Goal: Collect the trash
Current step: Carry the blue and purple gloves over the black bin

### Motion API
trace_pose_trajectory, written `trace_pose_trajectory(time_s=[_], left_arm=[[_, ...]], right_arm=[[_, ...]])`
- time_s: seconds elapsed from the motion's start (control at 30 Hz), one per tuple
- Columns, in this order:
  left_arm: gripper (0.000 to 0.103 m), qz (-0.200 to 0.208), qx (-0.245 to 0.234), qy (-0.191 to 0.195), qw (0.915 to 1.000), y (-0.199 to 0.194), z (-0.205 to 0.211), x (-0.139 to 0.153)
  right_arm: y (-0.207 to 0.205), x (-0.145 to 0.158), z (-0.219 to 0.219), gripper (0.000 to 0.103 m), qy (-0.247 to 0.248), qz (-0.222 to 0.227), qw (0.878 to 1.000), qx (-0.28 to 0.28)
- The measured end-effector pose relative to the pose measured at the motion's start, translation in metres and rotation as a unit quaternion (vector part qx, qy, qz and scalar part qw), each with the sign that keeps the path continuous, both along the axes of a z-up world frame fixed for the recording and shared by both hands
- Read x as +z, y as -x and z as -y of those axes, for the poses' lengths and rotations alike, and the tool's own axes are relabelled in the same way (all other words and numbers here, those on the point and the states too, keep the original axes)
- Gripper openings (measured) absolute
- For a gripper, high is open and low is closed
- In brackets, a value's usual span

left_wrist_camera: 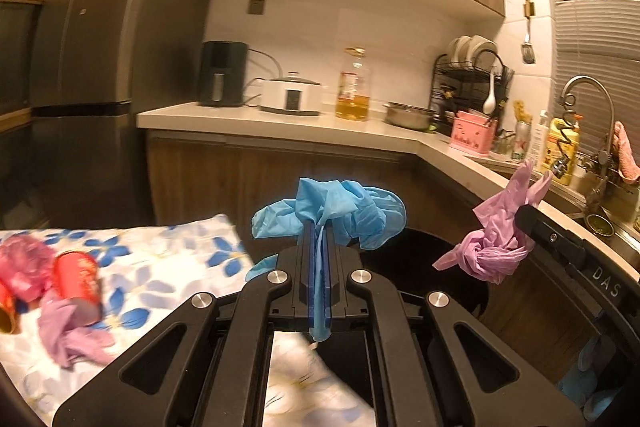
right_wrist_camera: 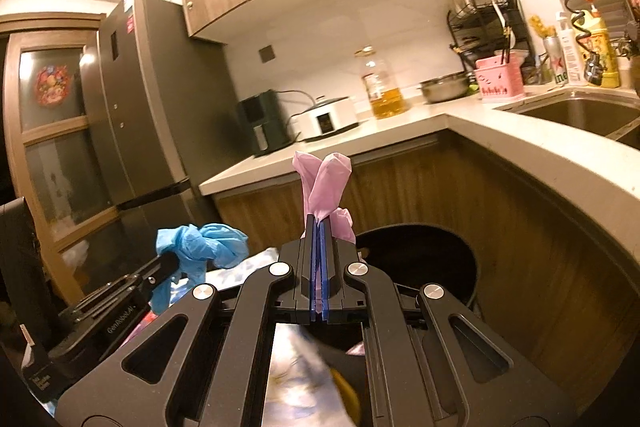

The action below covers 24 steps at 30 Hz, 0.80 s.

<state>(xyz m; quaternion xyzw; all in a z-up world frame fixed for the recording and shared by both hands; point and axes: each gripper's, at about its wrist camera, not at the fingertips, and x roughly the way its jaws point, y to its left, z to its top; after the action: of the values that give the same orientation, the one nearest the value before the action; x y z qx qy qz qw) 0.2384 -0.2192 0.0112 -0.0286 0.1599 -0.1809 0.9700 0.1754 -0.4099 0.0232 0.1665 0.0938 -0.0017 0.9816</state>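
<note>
Your left claw (left_wrist_camera: 319,243) is clamped fully shut on a crumpled blue glove (left_wrist_camera: 328,211), and your right claw (right_wrist_camera: 319,239) is pinched just as tight on a pink glove (right_wrist_camera: 324,183). Both gloves bunch up above the closed tips, so each grip looks secure enough for carrying. Just ahead of and below both claws sits the black bin (right_wrist_camera: 424,255), which is probably why you hold the two side by side and level: one drop each and they are in.

The left wrist view shows what is left behind your left claw, on the flowered cloth (left_wrist_camera: 160,267): a red can (left_wrist_camera: 78,281) and another pink glove (left_wrist_camera: 68,335), blurred. The right wrist view alone shows the bin's open mouth and the sink (right_wrist_camera: 580,115) on the worktop (right_wrist_camera: 400,127) beyond your right claw.
</note>
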Motion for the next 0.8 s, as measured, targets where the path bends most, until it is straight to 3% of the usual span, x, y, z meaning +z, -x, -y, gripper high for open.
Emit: trace_pose_trajectory(time_s=[0.4, 0.8], left_arm=[[0.003, -0.004, -0.036, -0.007, 0.9993, -0.026, 0.054, 0.0], [0.003, -0.016, -0.047, -0.017, 0.9986, -0.041, 0.072, -0.006]], right_arm=[[-0.012, 0.001, 0.032, 0.002, -0.003, -0.001, 1.0, -0.023], [-0.03, -0.002, 0.042, 0.002, -0.005, -0.011, 1.0, -0.02]])
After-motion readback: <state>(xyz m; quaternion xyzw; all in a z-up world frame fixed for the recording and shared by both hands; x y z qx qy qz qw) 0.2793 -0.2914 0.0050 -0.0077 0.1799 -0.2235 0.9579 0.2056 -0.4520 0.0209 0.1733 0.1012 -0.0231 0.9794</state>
